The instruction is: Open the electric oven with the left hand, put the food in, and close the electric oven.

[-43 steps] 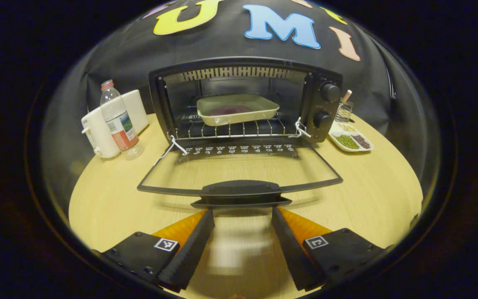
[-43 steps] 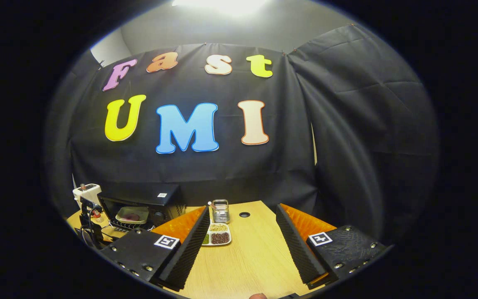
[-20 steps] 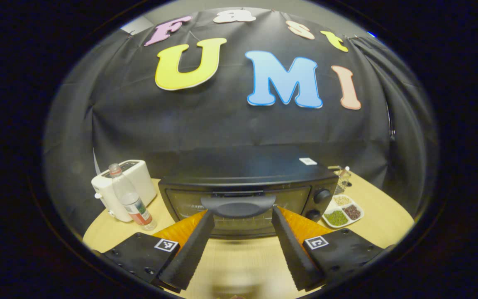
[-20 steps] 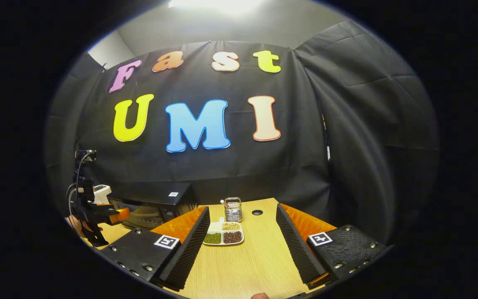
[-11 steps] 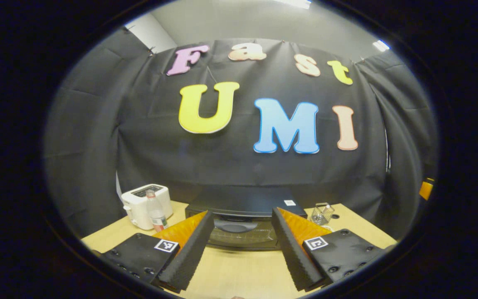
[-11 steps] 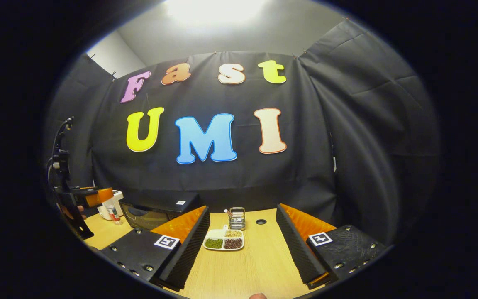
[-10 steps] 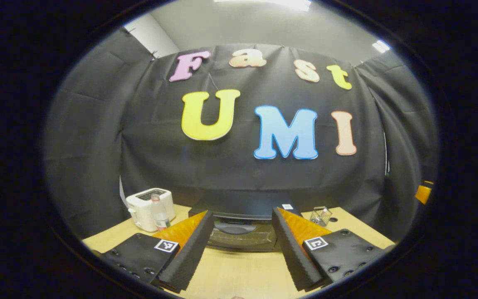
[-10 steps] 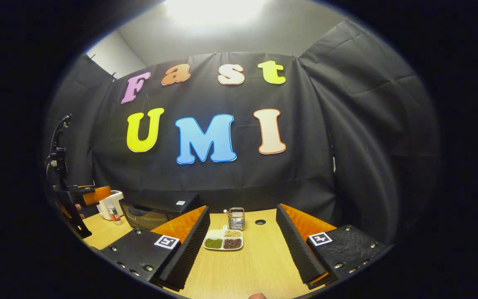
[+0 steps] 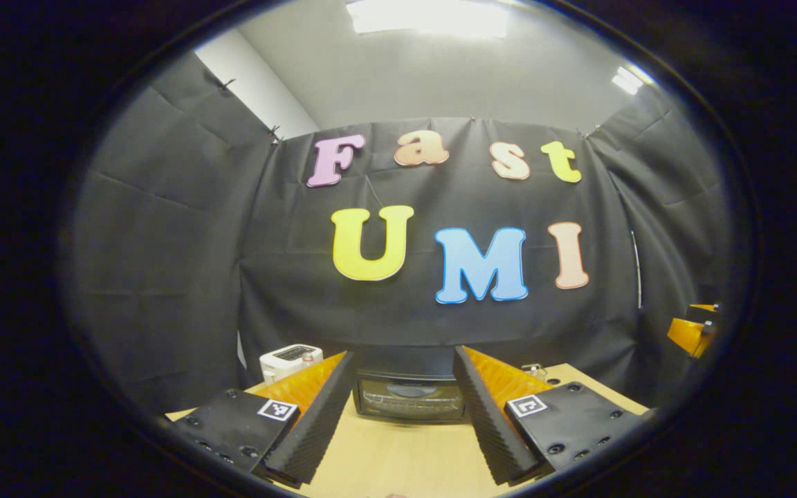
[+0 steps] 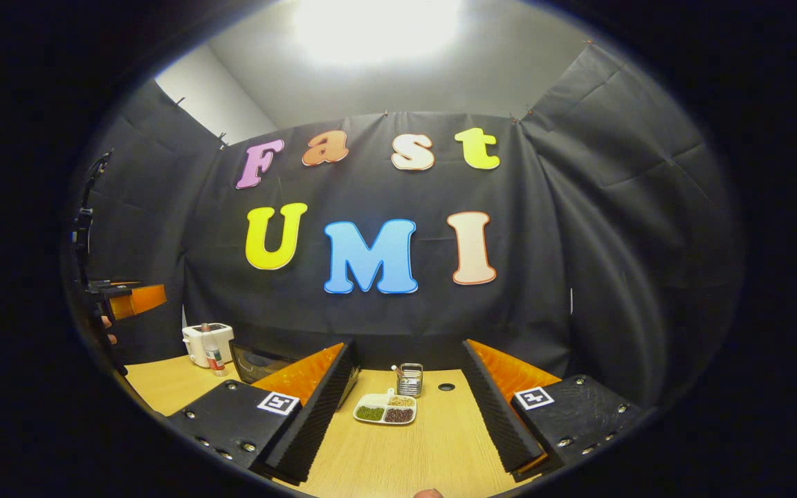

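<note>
In the left gripper view, the left gripper (image 9: 404,415) hangs above the wooden worktop (image 9: 398,456) with its jaws spread apart and empty. The electric oven (image 9: 409,398) stands beyond them with its door closed, a white toaster (image 9: 288,360) to its left.

In the right gripper view, the right gripper (image 10: 405,408) also has released, empty jaws. A divided dish of beans (image 10: 385,413) and a wire holder (image 10: 409,380) sit between the fingers; the oven stands far left, beside a bottle (image 10: 213,357).

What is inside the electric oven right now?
The electric oven has its door shut. In the left gripper view, its dark glass gives only faint reflections and the handle, so whatever sits inside cannot be made out. Both claws are open and well back from it.
</note>
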`<state>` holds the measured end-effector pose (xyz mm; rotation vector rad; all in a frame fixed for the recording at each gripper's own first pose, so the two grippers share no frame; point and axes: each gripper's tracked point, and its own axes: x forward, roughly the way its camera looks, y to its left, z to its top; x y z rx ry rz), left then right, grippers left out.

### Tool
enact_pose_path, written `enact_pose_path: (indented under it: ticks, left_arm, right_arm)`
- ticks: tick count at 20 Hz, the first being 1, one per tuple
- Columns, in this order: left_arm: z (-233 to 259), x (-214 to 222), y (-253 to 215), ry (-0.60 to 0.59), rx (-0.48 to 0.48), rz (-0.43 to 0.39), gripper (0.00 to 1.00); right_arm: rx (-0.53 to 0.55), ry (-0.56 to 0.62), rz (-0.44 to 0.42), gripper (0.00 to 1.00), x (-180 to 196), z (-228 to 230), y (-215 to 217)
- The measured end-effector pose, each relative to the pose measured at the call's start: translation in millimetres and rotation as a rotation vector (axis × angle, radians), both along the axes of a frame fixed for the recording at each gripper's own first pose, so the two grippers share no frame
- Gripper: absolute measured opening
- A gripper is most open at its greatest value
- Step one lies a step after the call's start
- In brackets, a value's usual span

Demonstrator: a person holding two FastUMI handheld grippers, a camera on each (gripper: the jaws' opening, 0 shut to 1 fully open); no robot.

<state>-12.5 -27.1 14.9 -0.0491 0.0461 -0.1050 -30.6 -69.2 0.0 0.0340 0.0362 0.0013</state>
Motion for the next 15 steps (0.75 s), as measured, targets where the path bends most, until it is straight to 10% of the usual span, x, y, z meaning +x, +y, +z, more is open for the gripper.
enact_pose_path:
  ticks: [15]
  left_arm:
    - [13.4,-39.3,80.0,-0.031,-0.010,0.043,0.99]
  right_arm:
    - [0.058,-0.060,0.004,0.97,-15.7,30.6,67.4]
